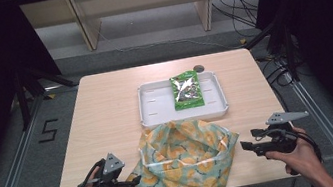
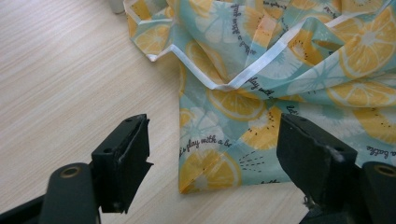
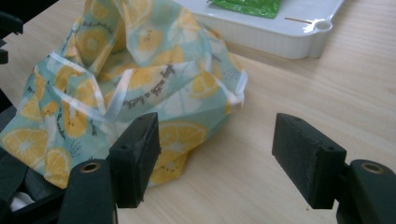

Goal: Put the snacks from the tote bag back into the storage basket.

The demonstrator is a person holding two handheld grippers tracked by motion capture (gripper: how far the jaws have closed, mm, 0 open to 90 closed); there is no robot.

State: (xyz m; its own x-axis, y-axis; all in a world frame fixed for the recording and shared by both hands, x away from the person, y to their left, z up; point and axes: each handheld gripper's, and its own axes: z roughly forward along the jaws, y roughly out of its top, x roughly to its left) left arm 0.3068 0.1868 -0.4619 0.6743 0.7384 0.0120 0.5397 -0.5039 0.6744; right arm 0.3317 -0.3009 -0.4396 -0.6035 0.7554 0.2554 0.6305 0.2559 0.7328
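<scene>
On the surface (image 1: 106,108), just before the tray (image 1: 151,118), the bag (image 1: 187,158) lies crumpled between both wide, empty claws, so the left claw (image 2: 212,154) should pinch the white hem (image 2: 261,65) squarely while the right claw (image 3: 215,154) takes the opposite edge.

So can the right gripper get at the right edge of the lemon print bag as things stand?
Probably yes. The right gripper is open and points at the lemon print bag, with bare table between them and nothing in the way.
</scene>
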